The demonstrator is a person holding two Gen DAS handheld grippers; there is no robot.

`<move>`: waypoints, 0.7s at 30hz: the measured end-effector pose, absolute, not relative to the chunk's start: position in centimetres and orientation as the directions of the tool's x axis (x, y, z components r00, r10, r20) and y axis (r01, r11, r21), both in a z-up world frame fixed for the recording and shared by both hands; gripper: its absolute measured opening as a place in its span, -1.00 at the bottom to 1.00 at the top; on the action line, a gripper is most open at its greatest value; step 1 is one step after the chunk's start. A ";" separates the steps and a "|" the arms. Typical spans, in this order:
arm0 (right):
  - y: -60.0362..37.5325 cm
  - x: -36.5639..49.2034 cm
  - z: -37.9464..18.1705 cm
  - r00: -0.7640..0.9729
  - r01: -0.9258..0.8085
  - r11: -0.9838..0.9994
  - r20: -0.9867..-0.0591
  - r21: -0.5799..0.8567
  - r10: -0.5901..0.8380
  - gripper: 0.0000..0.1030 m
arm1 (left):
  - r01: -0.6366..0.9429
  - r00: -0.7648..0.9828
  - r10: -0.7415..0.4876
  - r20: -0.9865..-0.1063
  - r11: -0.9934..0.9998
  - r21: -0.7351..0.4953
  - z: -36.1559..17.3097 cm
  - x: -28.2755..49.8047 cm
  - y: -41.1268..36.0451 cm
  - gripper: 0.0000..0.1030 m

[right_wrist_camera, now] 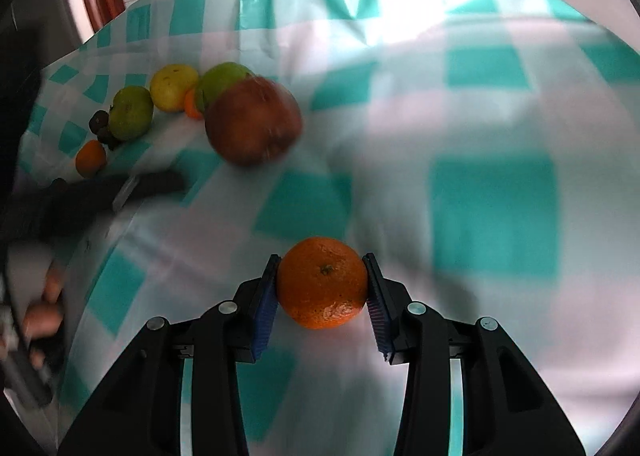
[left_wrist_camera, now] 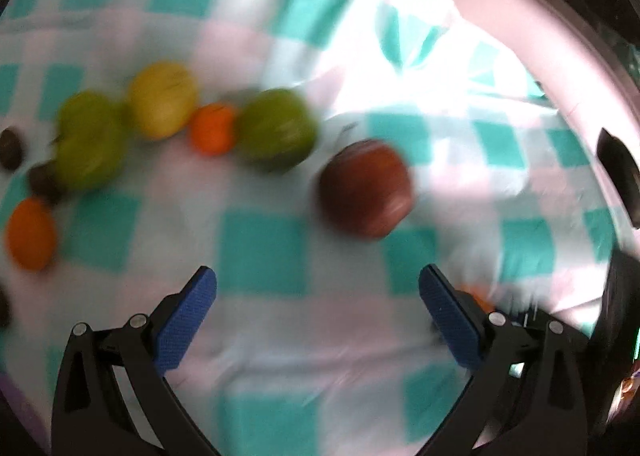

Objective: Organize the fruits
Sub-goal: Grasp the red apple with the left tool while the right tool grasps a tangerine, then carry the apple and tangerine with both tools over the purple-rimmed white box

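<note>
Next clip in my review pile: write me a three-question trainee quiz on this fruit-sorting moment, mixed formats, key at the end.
1. True or false: the right gripper is shut on an orange.
2. Multiple choice: how does the left gripper stand? A) shut on the red apple B) open, with nothing between its fingers C) shut on a lemon
3. Fill in: in the right wrist view, the fruit nearest the held orange is the ____, which lies on the checked tablecloth.

Key: 1 true; 2 B; 3 red apple. The red apple lies ahead of the left gripper, apart from its fingers.
</note>
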State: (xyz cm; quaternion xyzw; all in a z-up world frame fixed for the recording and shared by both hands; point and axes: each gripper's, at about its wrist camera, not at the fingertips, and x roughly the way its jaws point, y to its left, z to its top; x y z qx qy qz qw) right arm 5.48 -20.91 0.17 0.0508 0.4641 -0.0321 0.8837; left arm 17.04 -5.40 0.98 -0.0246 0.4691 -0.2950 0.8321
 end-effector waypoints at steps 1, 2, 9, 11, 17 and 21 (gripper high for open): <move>-21.2 4.2 0.4 0.574 0.116 0.990 -0.819 0.084 0.002 -0.21 | 0.467 0.387 -0.517 -0.764 0.824 -0.321 0.9 17.6 -6.7 0.96; -21.1 3.9 0.4 0.577 0.125 0.988 -0.817 0.090 0.001 -0.21 | 0.463 0.391 -0.512 -0.765 0.828 -0.317 0.7 18.3 -7.6 0.96; -22.1 -0.2 0.8 0.594 0.170 0.979 -0.804 0.116 -0.008 -0.21 | 0.438 0.459 -0.351 -0.816 0.889 -0.135 -0.9 20.9 -12.2 0.68; -21.0 -0.4 0.7 0.582 0.172 0.981 -0.813 0.094 -0.024 -0.21 | 0.482 0.464 -0.367 -0.806 0.868 -0.118 -1.4 19.8 -12.4 0.40; -20.8 -1.2 1.0 0.575 0.184 0.975 -0.818 0.125 -0.004 -0.21 | 0.514 0.435 -0.390 -0.812 0.847 -0.131 -2.1 14.1 -10.1 0.33; -19.6 -4.2 1.6 0.538 0.149 0.980 -0.842 0.135 0.034 -0.21 | 0.475 0.418 -0.358 -0.835 0.869 -0.135 -1.0 8.9 -8.0 0.33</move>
